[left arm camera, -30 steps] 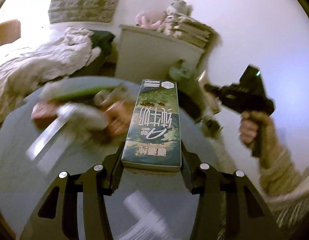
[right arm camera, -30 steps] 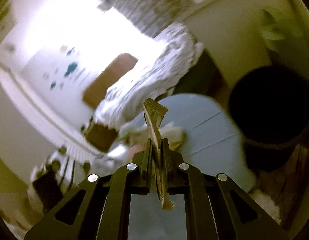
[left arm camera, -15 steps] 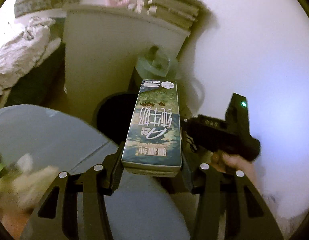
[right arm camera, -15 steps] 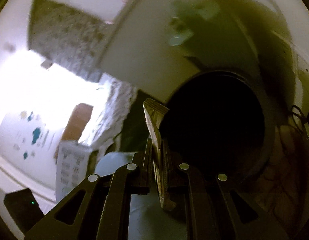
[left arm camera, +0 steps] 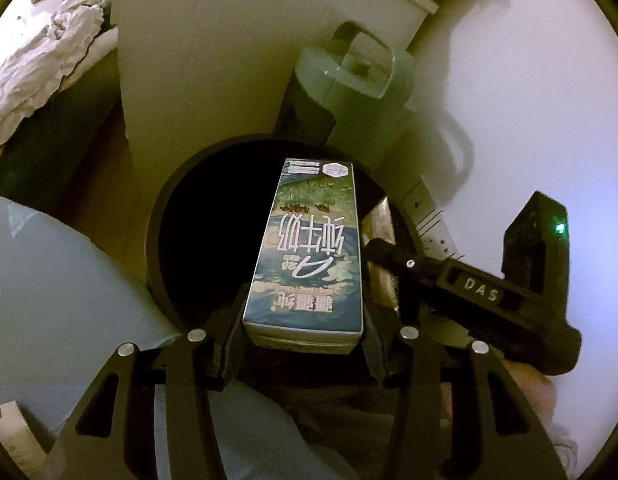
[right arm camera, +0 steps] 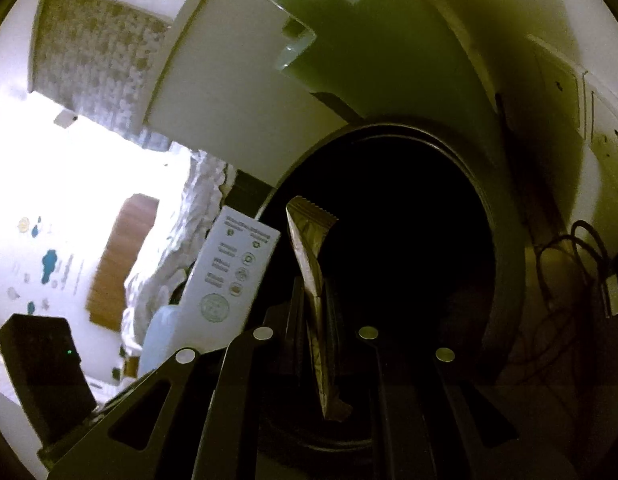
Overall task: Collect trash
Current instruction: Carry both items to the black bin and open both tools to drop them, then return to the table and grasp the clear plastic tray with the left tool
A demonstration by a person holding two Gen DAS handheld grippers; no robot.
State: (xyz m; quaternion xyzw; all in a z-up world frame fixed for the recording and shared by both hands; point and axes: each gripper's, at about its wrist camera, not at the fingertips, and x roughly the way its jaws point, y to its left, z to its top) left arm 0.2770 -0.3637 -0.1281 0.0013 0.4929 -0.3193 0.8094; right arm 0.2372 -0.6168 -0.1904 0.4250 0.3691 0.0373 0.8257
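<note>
Two grippers meet over the mouth of a black round bin (left arm camera: pixel 157 248), each carrying one piece of trash. The left gripper (left arm camera: pixel 305 332) is clenched on the near end of a blue-green milk carton (left arm camera: pixel 309 248), which lies flat between its fingers and reaches out over the bin's dark opening. The right gripper (right arm camera: pixel 315 320) is clenched on a thin foil wrapper (right arm camera: pixel 311 264), held on edge, whose crimped far end points up over the near left part of the bin opening (right arm camera: pixel 505 240). In the left wrist view, the right gripper's body (left arm camera: pixel 469 288), marked "DAS", crosses the right rim of the bin, with the wrapper (left arm camera: pixel 379 224) showing just beside the carton. In the right wrist view, the carton's pale printed side (right arm camera: pixel 233 276) stands just left of the wrapper, at the bin's left rim. Behind the bin stands a white cabinet (left arm camera: pixel 245 52), with a pale green appliance (left arm camera: pixel 349 80) beside it. A light blue surface (left arm camera: pixel 57 280) lies to the left of the bin, and rumpled white bedding (left arm camera: pixel 41 60) further left.
</note>
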